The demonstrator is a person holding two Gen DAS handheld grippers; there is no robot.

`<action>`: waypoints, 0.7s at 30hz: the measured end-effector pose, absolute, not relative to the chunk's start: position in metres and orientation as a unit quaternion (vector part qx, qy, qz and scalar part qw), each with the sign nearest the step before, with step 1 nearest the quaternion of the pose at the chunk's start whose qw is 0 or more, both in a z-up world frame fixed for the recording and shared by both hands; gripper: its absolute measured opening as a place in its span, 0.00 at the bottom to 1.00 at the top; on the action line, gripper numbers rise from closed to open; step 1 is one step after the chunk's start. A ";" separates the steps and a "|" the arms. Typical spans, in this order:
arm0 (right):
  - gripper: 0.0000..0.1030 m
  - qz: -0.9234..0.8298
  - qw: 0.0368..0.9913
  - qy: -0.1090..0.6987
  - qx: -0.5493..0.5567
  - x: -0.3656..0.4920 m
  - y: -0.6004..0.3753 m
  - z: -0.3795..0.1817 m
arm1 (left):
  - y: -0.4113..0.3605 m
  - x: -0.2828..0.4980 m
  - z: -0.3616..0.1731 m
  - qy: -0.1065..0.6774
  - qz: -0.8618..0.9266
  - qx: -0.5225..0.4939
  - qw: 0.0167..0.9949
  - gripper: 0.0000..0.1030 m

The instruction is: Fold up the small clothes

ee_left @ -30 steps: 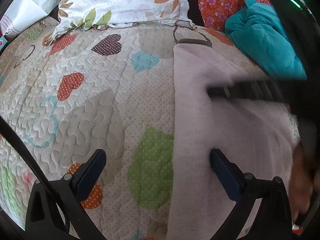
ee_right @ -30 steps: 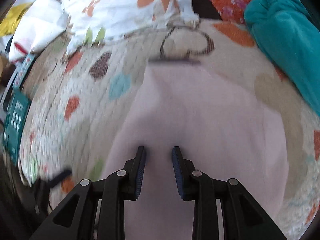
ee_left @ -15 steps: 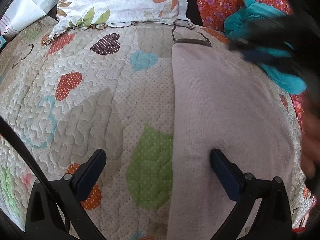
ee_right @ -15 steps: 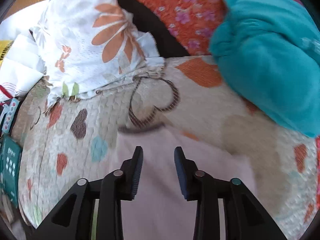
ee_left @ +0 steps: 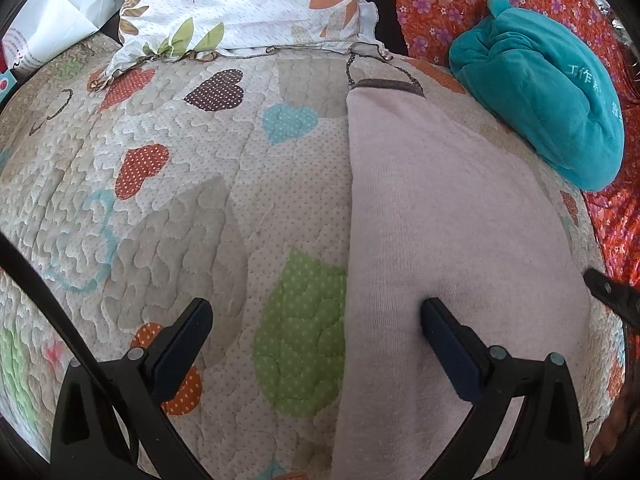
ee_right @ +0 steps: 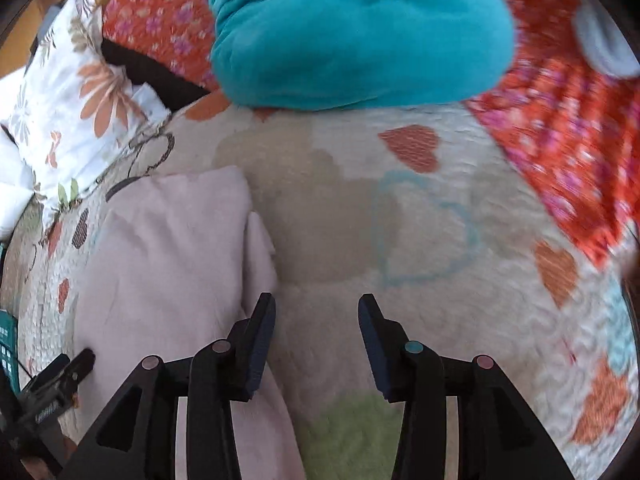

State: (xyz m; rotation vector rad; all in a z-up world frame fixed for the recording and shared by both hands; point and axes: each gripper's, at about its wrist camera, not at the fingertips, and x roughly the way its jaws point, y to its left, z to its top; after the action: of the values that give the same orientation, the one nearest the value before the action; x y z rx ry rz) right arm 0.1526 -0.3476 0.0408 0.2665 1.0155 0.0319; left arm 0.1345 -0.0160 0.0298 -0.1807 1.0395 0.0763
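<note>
My left gripper (ee_left: 316,316) gapes wide, one finger on the folded pale pink knit garment (ee_left: 448,220). My right gripper (ee_right: 316,312), jaws just opening, empty over heart-print quilt (ee_right: 400,240).

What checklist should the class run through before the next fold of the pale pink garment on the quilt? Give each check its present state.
1. Pale pink garment lies flat on the quilt: ok.
2. Left gripper open, one finger on the cloth: ok.
3. Right gripper empty, jaws just been opening: ok.
4. Right gripper over the garment's edge: not ok, mostly above bare quilt.
5. Teal bundle clear of the garment: ok.
6. Garment's near hem even: cannot tell, out of view.
</note>
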 end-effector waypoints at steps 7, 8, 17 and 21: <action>0.55 0.011 0.896 0.438 0.068 0.122 -0.310 0.040 | -0.007 0.135 0.024 0.499 0.015 -0.140 0.855 1.00; 0.55 0.002 0.901 0.431 0.046 0.123 -0.305 0.039 | -0.002 0.138 0.019 0.508 0.000 -0.170 0.844 1.00; 0.58 -0.011 0.918 0.394 -0.035 0.110 -0.286 0.055 | -0.008 0.103 0.058 0.417 0.040 -0.102 0.902 1.00; 0.61 0.004 0.920 0.389 -0.044 0.095 -0.277 0.060 | -0.026 0.074 0.082 0.352 0.047 -0.017 0.935 1.00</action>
State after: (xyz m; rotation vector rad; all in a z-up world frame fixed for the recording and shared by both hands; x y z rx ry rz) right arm 0.0950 -0.2771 0.0601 -0.0914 0.7992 0.0092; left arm 0.0745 -0.0263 0.0816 -0.0357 0.7204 0.0952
